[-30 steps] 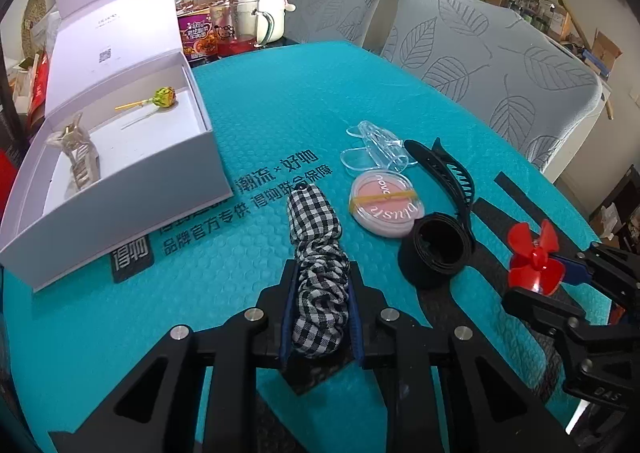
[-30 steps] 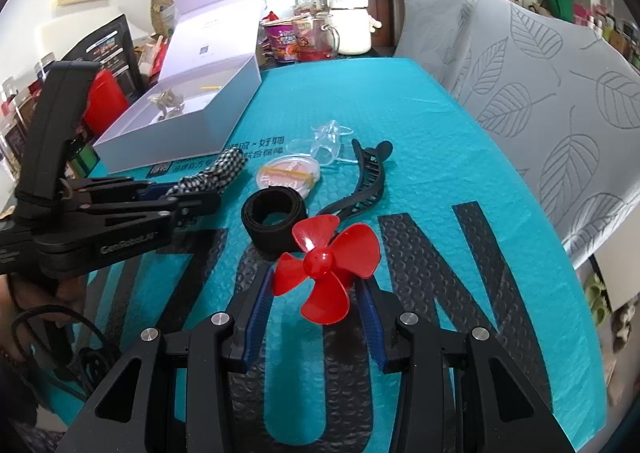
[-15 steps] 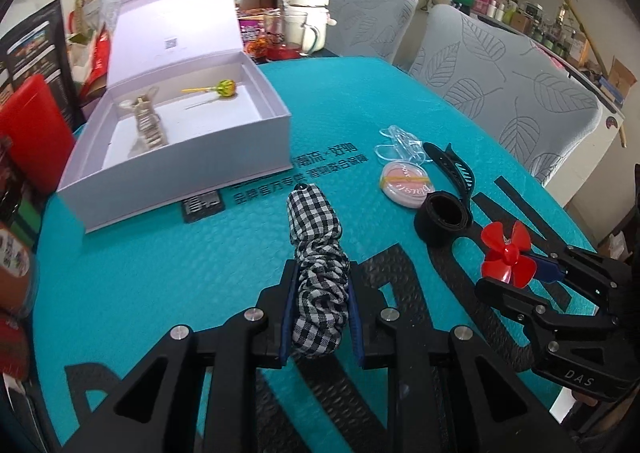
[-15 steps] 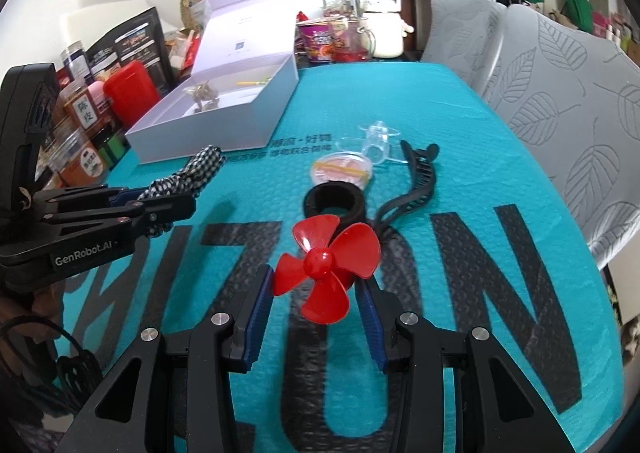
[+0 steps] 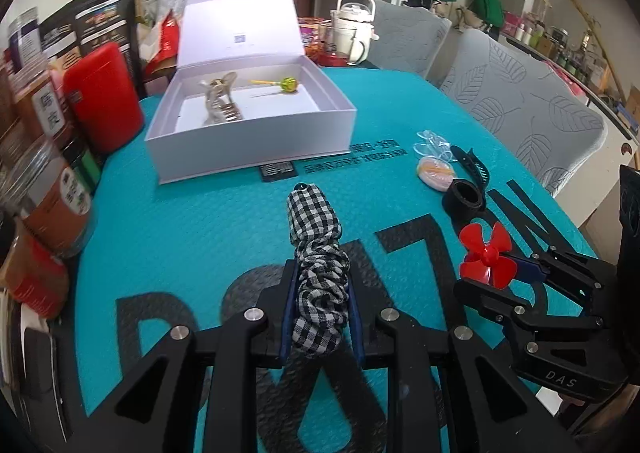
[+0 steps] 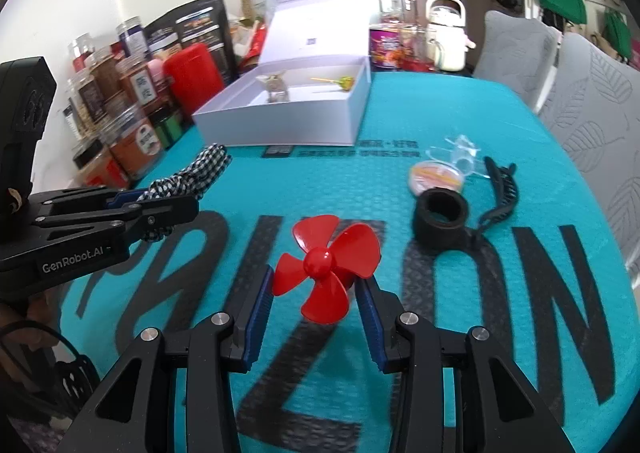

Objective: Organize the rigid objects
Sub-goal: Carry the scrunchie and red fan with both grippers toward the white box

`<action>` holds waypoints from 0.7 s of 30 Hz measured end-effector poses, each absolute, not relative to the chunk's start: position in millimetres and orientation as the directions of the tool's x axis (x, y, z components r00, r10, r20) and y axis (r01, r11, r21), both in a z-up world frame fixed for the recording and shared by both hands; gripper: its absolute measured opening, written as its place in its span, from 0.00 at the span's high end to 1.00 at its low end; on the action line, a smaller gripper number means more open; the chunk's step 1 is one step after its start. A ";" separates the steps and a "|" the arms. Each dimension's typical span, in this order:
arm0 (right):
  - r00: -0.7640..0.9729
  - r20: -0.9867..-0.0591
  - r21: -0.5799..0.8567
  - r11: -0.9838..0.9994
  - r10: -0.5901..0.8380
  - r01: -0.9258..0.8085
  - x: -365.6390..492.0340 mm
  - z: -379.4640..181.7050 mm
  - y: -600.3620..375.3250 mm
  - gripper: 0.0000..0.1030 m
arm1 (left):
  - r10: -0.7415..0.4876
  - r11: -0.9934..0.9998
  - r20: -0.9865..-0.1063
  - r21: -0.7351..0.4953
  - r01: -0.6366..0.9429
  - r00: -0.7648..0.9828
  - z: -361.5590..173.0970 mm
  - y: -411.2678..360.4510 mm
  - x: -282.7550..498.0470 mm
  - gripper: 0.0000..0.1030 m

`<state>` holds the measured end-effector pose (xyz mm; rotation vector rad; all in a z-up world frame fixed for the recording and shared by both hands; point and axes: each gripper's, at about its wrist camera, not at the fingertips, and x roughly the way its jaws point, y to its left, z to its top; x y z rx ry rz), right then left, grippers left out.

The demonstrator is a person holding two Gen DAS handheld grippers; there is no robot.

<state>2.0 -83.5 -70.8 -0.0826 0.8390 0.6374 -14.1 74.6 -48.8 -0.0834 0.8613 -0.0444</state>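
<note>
Writing first. Left gripper point(image 6: 172, 209) body reads "GenRobot.AI" in the right wrist view; right gripper point(image 5: 516, 273) body reads "DAS" in the left wrist view. Jar labels point(image 5: 50, 115) far left of the left gripper carry Chinese characters, too blurred to read fully. Teal mat point(image 5: 200, 237) bears huge black letters, only partly in view, and a line of small Chinese print just ahead of the white box point(image 5: 248, 149).

Left gripper: pads clamped on a black-and-white checked fabric piece point(image 5: 318, 273), which sticks out forward past the fingertips, above the mat.

Ahead and slightly left of it, the white box stands open, lid up; inside lie a beige hair claw point(image 5: 220, 103) and a lollipop point(image 5: 286, 84), apart from each other.

Right gripper: pads closed on the red propeller point(image 6: 328, 265), blades fanned out in front of the fingertips.

Ahead-right of it on the mat: black ring point(image 6: 442, 217), pink round tin point(image 6: 434, 175), clear plastic clip point(image 6: 460, 151), black hair clip point(image 6: 500, 193), close together.

Against a second ago: both cameras sit further back from the box and the cluster; jars and red canister point(image 5: 102, 97) now in the left view. Grips unchanged.
</note>
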 end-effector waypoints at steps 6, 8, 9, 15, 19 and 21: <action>0.462 -0.708 0.179 0.769 0.534 -0.614 -8.3 -68.6 -61.4 0.60 | -0.037 0.994 -0.751 -0.095 -0.052 0.659 -48.1 93.7 -33.5 0.78; 0.450 -0.708 0.182 0.756 0.545 -0.629 -11.7 -68.0 -53.7 0.60 | -0.029 0.993 -0.749 -0.098 -0.067 0.662 -48.2 98.9 -39.0 0.78; 0.445 -0.707 0.183 0.749 0.550 -0.637 -13.4 -67.7 -50.0 0.60 | -0.025 0.993 -0.748 -0.097 -0.072 0.663 -48.0 101.3 -41.5 0.78; 0.415 -0.707 0.184 0.715 0.573 -0.675 -22.2 -67.2 -29.9 0.60 | -0.005 0.989 -0.744 -0.102 -0.106 0.668 -48.2 116.8 -53.7 0.78; 0.396 -0.709 0.183 0.695 0.584 -0.696 -25.5 -67.3 -17.7 0.60 | 0.006 0.987 -0.743 -0.104 -0.124 0.669 -47.9 126.6 -59.0 0.78; 0.386 -0.710 0.187 0.687 0.589 -0.703 -26.2 -67.7 -12.1 0.60 | 0.008 0.985 -0.741 -0.109 -0.133 0.671 -47.5 131.7 -60.5 0.78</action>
